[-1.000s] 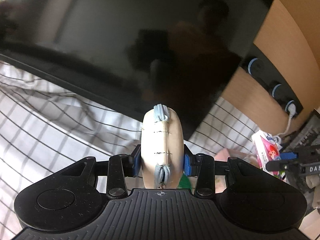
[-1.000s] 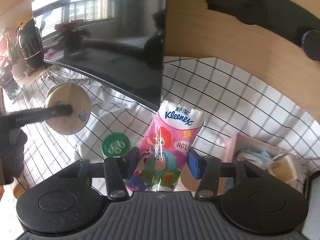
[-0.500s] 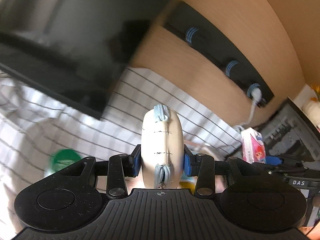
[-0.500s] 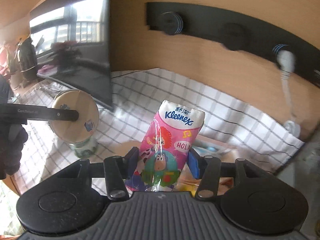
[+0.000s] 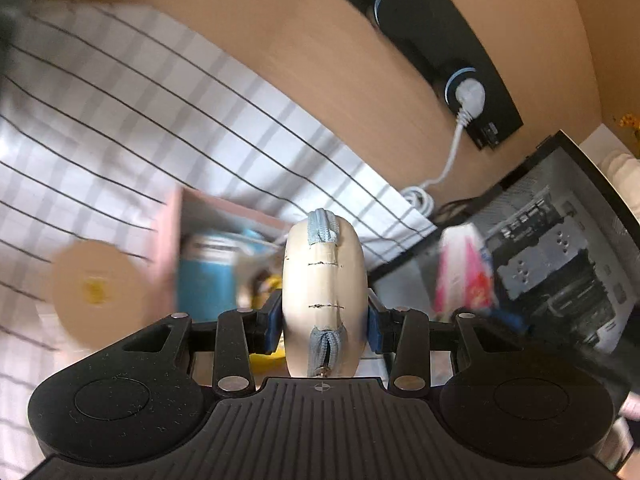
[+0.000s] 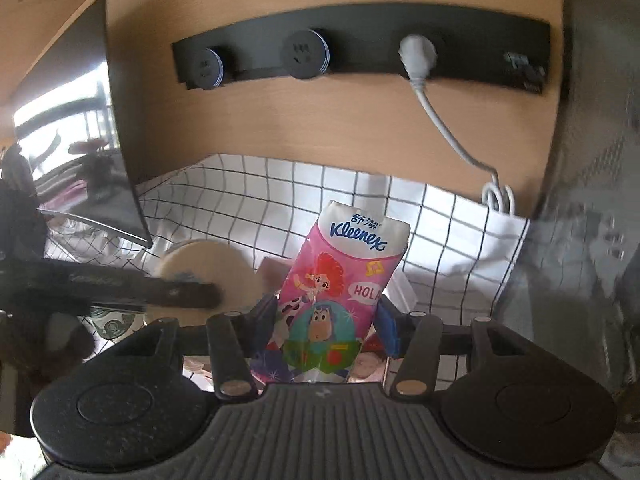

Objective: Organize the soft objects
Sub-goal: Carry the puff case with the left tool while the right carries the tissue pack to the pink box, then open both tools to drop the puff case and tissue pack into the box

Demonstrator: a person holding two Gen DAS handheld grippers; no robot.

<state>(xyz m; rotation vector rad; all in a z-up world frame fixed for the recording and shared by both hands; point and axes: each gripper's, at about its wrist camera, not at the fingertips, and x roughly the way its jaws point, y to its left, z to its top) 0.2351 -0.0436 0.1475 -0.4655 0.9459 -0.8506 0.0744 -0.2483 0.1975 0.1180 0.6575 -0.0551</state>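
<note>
My left gripper (image 5: 323,320) is shut on a round cream pouch with a pale blue zipper (image 5: 323,280), held on edge between the blue pads. It hangs over the near side of a pink box (image 5: 168,248) that holds a blue item (image 5: 208,276). My right gripper (image 6: 328,320) is shut on a pink Kleenex tissue pack (image 6: 344,280), which stands upright. In the right wrist view the cream pouch (image 6: 208,272) and the left gripper's dark finger (image 6: 120,284) are just left of the pack. The pack (image 5: 464,276) also shows, blurred, at the right of the left wrist view.
A white cloth with a black grid (image 6: 280,200) covers the table. A dark monitor (image 6: 100,140) stands at the left, a black computer case (image 5: 560,260) at the right. A black socket strip (image 6: 360,60) with a white plug and cable (image 6: 418,56) runs along the wooden wall. A blurred tan disc (image 5: 96,292) lies left of the box.
Both grippers have swung to the right along the table, away from the monitor and toward the pink box and the computer case. Each keeps its hold on its object.
</note>
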